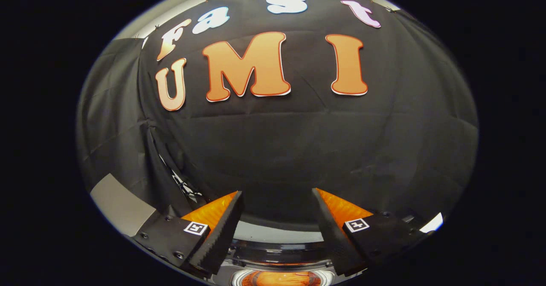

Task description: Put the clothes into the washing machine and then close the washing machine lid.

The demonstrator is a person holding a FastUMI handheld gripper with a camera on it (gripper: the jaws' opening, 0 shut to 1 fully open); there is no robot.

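My gripper [278,198] is open, its two black ribbed fingers [222,228] with orange backs spread wide and nothing between them. It is held high, facing the booth's black cloth wall. Below and between the fingers lies the top of the washing machine [277,235], a pale rim with a dark band under it. Lower still, a round opening shows something orange [279,278] inside it; I cannot tell whether it is clothing. Whether the lid is up or down cannot be told.
The black cloth wall [298,149] stands just beyond the fingers. A grey panel [119,205] sits left of the left finger, beside a gap in the cloth. A small bright patch [433,224] shows right of the right finger.
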